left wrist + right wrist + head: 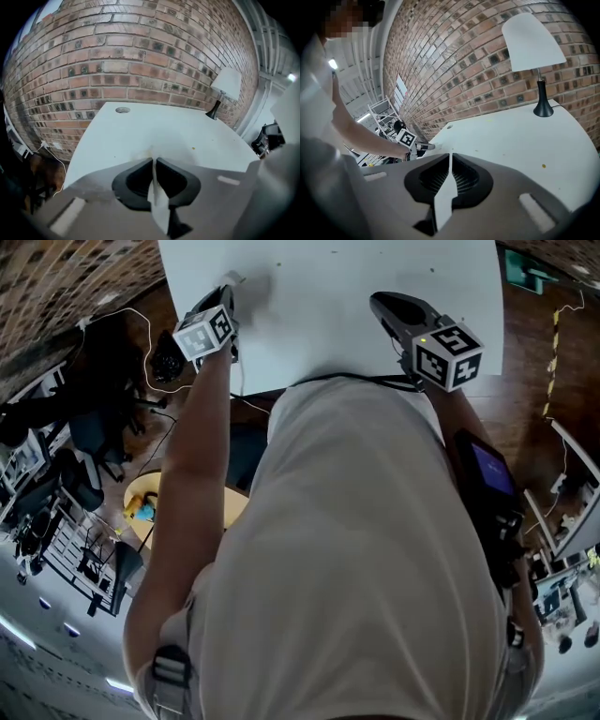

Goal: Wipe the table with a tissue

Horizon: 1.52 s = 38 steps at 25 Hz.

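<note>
White table bears specks, perhaps crumbs, before brick wall.

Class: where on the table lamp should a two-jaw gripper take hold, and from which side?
Probably the thin stem of the lamp, between the white shade and black base. It stands upright near the brick wall, so come in level from the table side, jaws either side of the stem. The flared shade looks too wide.

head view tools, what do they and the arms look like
The left tool and right tool have dark bodies, each carrying a white cube with black square markers. Clothing: pale top; a dark device with a purplish screen on the right forearm.
</note>
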Tool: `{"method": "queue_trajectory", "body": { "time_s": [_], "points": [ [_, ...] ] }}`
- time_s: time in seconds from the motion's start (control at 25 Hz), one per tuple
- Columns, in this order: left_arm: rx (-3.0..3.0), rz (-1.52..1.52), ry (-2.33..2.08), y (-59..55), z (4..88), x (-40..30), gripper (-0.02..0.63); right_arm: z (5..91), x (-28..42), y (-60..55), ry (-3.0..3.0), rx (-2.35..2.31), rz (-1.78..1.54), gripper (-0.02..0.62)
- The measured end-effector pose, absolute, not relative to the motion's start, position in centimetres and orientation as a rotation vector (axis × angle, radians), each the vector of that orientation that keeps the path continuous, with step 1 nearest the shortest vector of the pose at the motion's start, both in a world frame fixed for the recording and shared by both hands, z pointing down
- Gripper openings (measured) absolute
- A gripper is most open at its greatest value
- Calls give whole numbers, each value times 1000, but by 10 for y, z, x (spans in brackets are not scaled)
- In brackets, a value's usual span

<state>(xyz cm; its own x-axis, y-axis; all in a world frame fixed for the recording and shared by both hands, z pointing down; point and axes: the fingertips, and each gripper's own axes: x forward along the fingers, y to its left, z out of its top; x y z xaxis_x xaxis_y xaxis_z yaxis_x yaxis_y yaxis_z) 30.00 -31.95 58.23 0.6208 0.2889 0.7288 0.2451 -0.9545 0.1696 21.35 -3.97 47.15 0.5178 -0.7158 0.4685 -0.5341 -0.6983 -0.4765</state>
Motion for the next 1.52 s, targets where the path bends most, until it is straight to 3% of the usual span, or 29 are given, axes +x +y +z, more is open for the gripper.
{"method": "queue_trajectory", "body": {
  "time_s": [0.52,0.96,1.52],
  "points": [
    [2850,1347,290,-286,594,300,26,469,212,2,998,-2493,-959,25],
    [2979,1380,402,-288,606,303,26,473,209,1,1000,-2491,-978,25],
    [2926,1332,973,-196,601,267,26,471,212,2,993,-2478,-961,25]
  ]
}}
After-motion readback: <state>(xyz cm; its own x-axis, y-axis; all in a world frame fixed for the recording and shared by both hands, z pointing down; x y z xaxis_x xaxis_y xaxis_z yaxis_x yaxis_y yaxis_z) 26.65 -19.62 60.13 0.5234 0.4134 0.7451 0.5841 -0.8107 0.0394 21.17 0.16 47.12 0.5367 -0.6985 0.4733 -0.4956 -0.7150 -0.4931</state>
